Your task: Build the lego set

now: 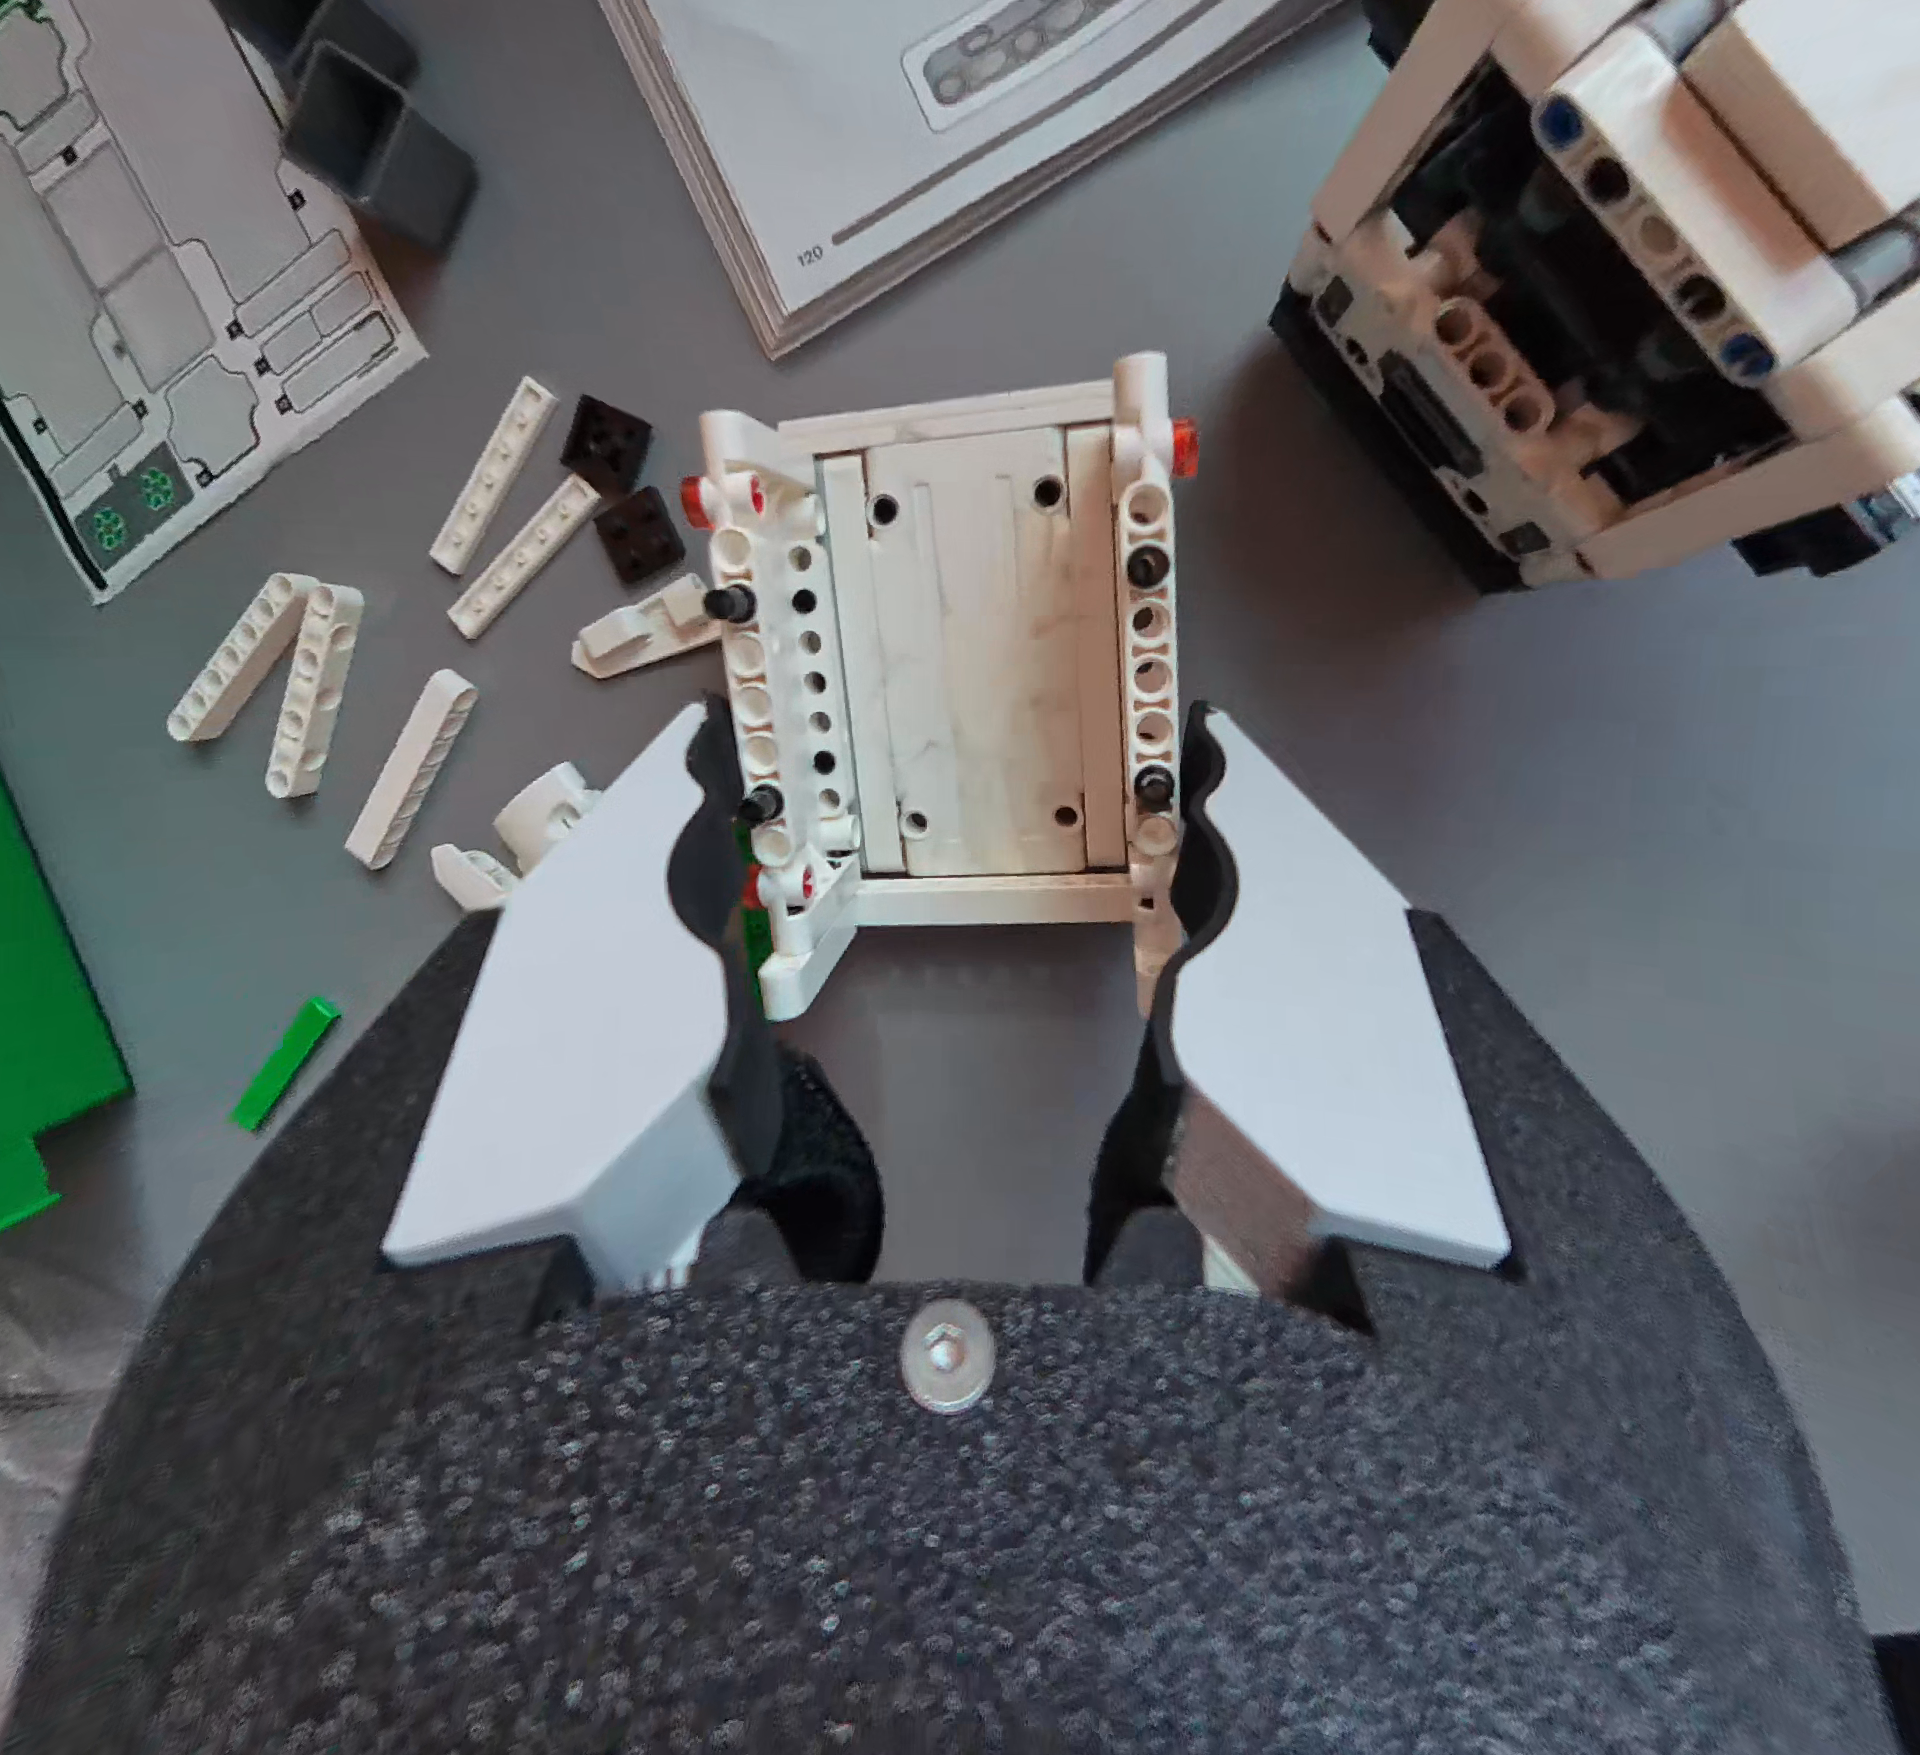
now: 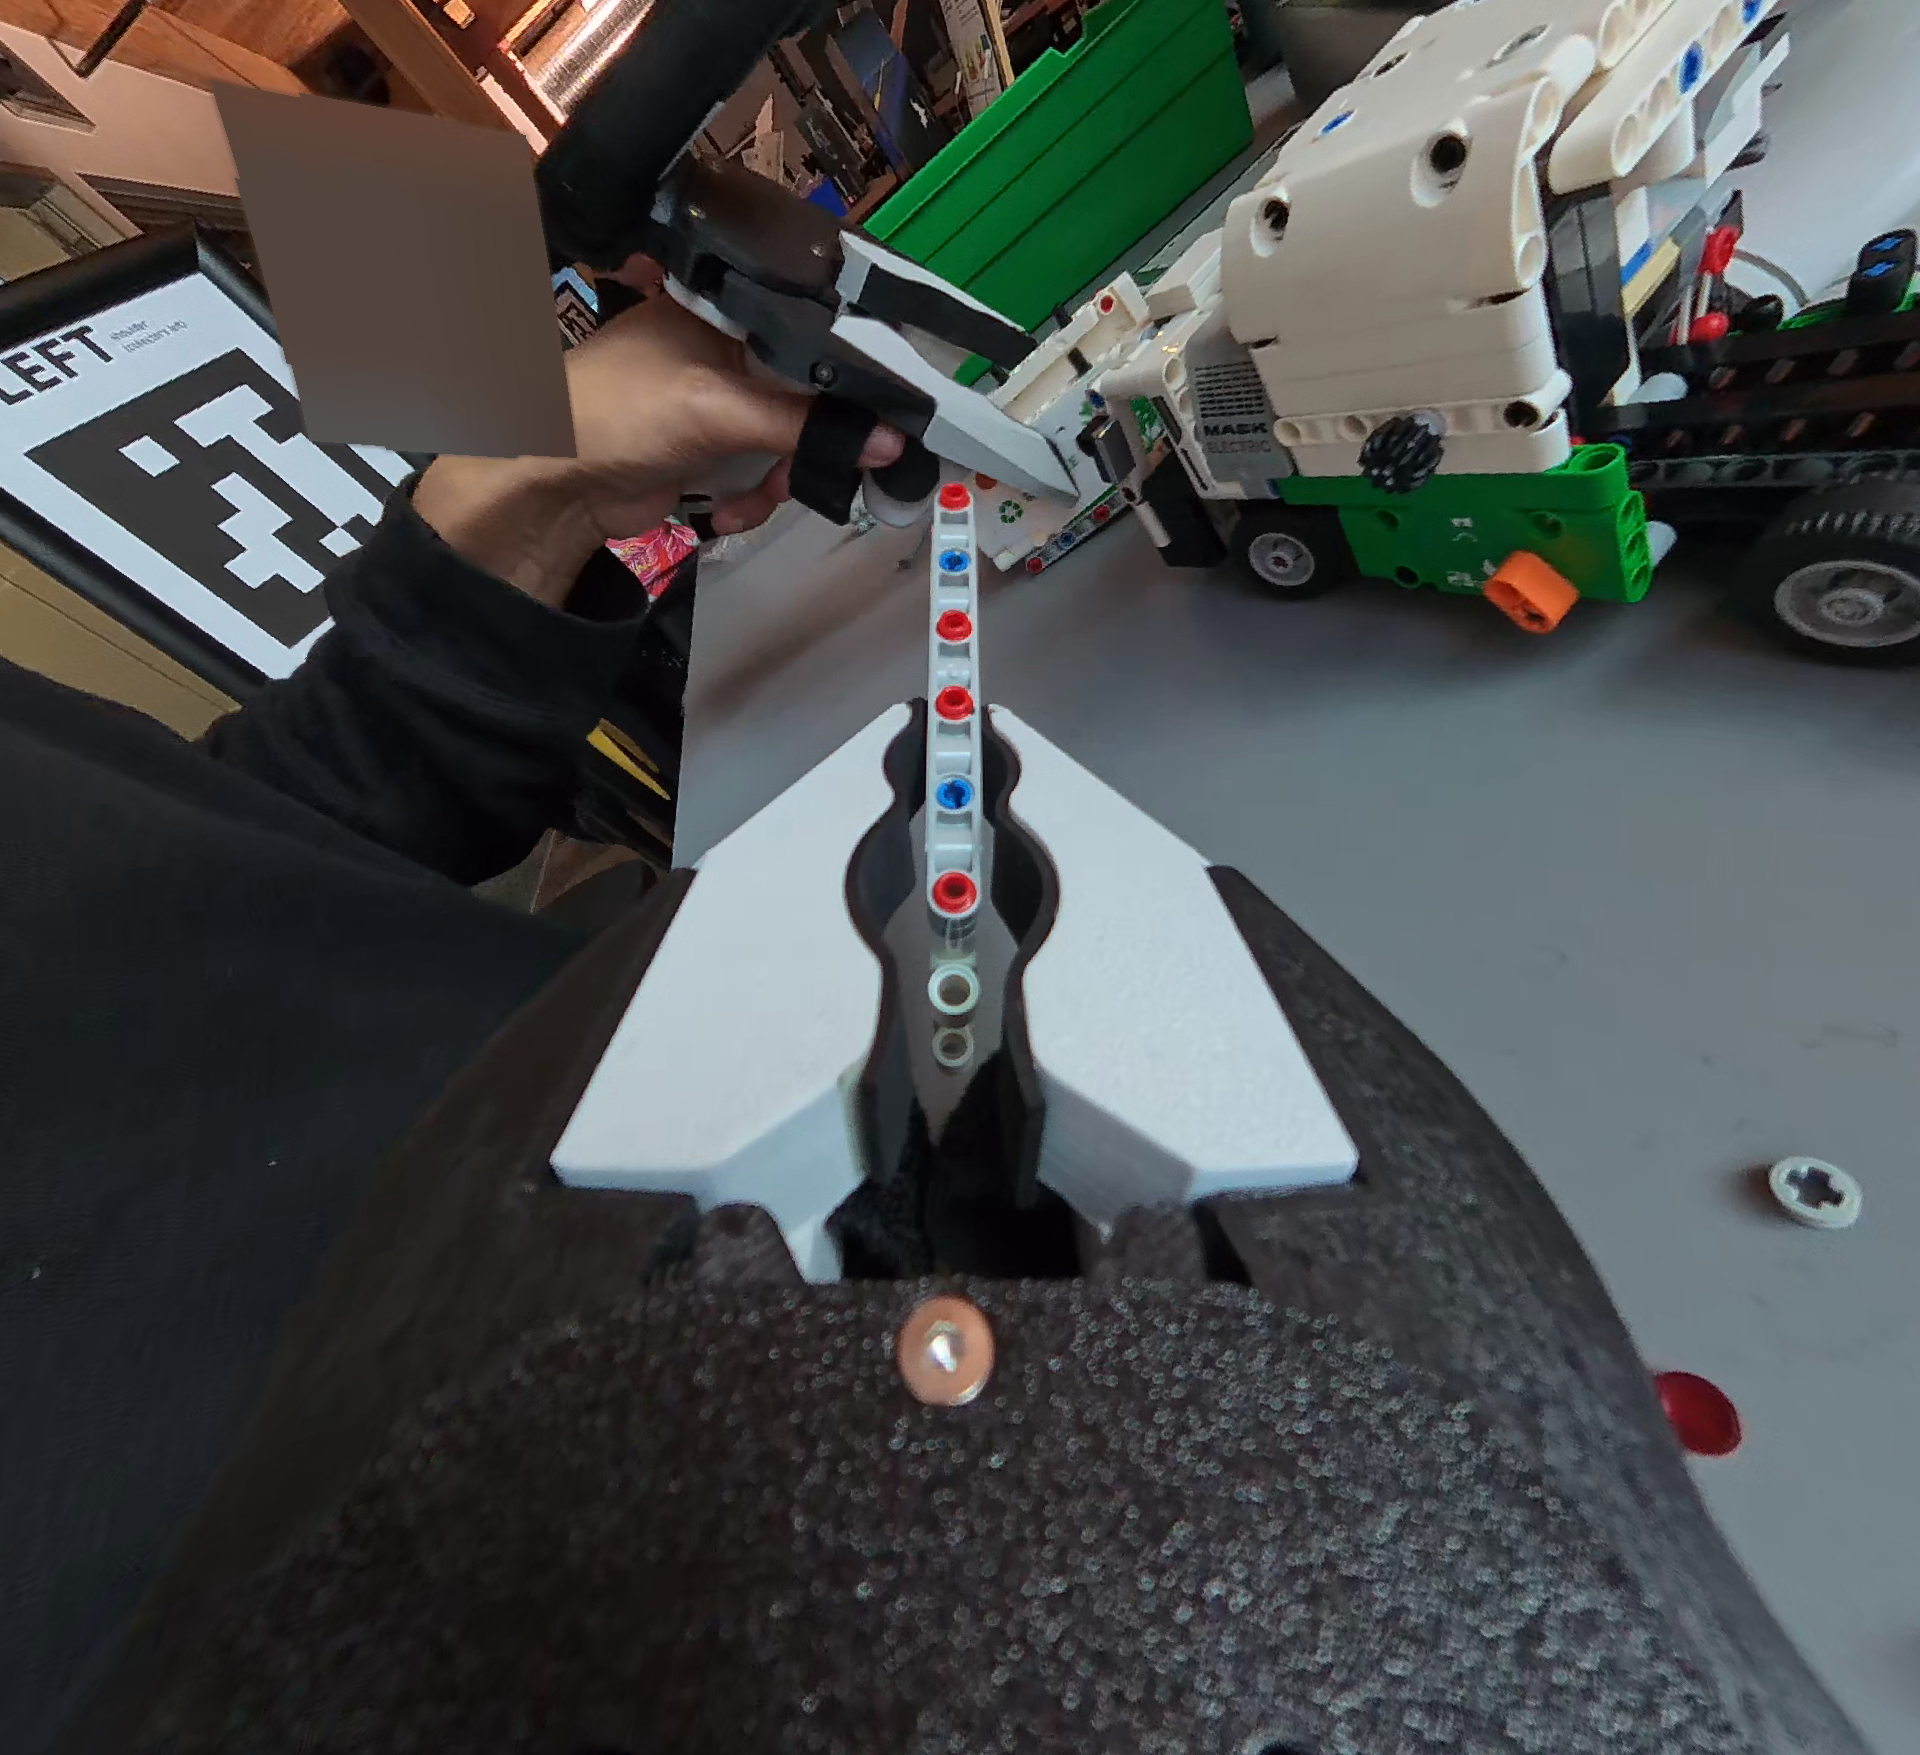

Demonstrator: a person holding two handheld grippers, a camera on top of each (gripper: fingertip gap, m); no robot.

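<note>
On the grey table (image 1: 1558, 822): one white panel assembly (image 1: 966, 656), one partly built truck (image 2: 1455, 375), five loose white beams (image 1: 312, 703), two black square plates (image 1: 623, 490), two dark bins (image 1: 343, 74), one green strip (image 1: 286, 1061), one open instruction booklet (image 1: 935, 43), one sticker sheet (image 1: 156, 230).

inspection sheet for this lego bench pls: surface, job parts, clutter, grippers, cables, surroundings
Surface: grey table, bare between the parts.
Job's things: white panel assembly; long beam with red and blue pins; partly built truck; loose white beams; two black plates; instruction booklet; sticker sheet.
Clutter: green strip; two dark bins; grey round piece; red stud.
Grippers: left gripper holds the panel assembly by its sides; right gripper shut on the beam.
Cables: nothing seen.
Surroundings: green crate, marker board.
</note>
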